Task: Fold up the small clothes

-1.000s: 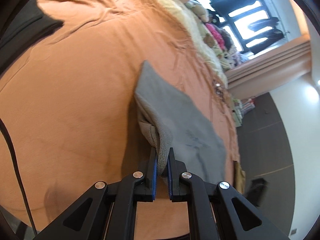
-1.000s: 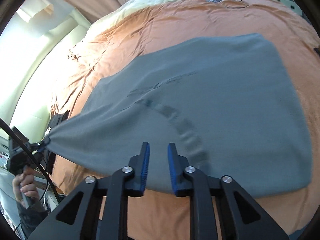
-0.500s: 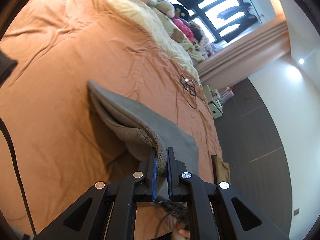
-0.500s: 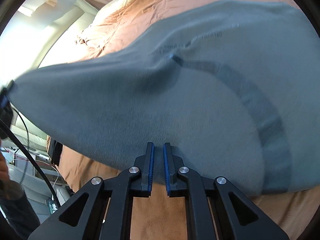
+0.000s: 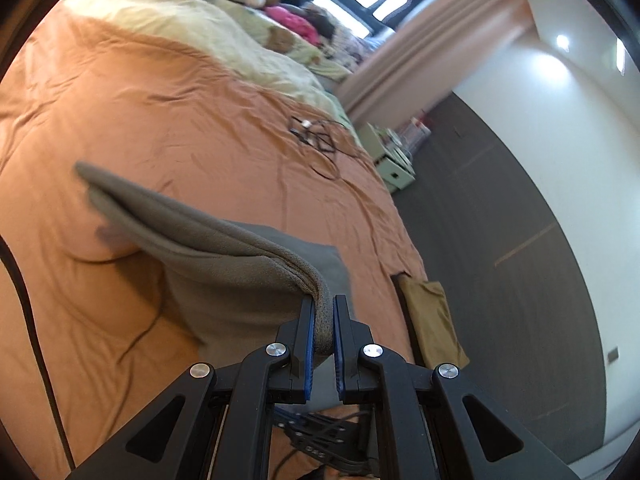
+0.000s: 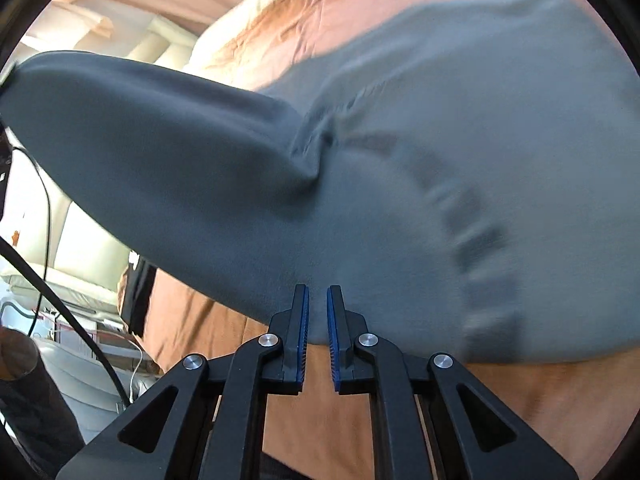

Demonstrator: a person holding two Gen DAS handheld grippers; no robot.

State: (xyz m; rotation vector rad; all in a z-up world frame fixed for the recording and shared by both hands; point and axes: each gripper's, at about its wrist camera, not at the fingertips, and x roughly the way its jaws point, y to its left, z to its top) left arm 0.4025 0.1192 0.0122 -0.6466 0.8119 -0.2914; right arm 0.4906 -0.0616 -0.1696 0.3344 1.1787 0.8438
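A grey garment [image 5: 224, 256] lies on the orange bed cover [image 5: 160, 120]. My left gripper [image 5: 322, 300] is shut on one corner and holds it up, so the cloth hangs in a curved flap below the jaws. In the right wrist view the garment [image 6: 440, 140] fills most of the picture. Its lifted flap [image 6: 140, 128] stretches off to the far left edge. My right gripper [image 6: 316, 292] sits at the near hem, its pads close together with the grey edge pinched between them.
Black cables [image 5: 316, 136] lie on the bed beyond the garment. A cream blanket [image 5: 200, 28] and soft toys [image 5: 288, 20] are at the head end. A tan cloth [image 5: 432, 320] hangs at the bed's edge above dark floor [image 5: 500, 240]. A dark sleeve [image 6: 24, 400] shows low left.
My left gripper has risen and swung across with its corner, pulling the cloth up into a flap. My right gripper has dropped to the near hem and closed on it.
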